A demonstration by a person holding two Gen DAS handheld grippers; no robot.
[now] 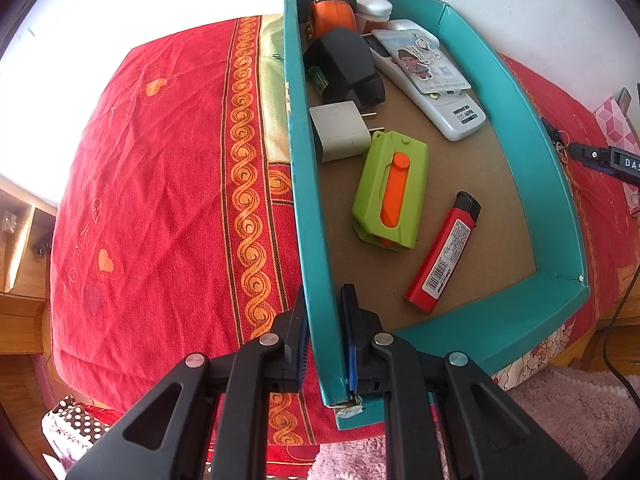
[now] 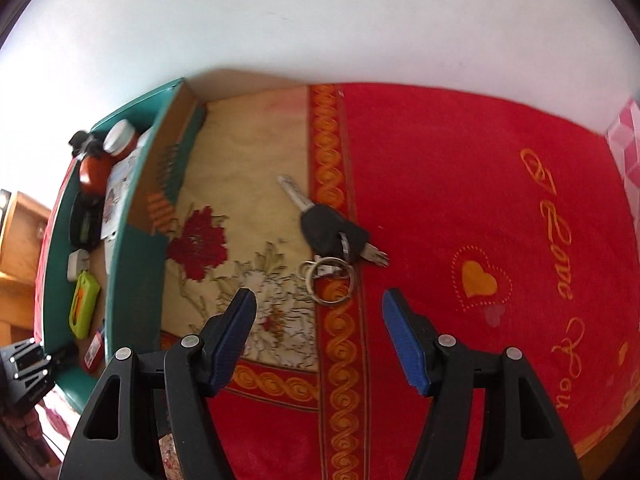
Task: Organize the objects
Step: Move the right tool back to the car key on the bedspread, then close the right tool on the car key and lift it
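A teal box lies on a red bedspread and holds a red lighter, a green case with an orange slider, a white plug adapter, a black case, a white remote and a toy figure. My left gripper is shut on the box's left wall near its front corner. In the right wrist view a bunch of keys with a black fob lies on the bedspread, just beyond my open, empty right gripper. The box is at the left.
A white wall runs behind the bed. A pink patterned box stands at the far right. Wooden furniture stands left of the bed. A pink fluffy rug and a black cable lie below the bed's edge.
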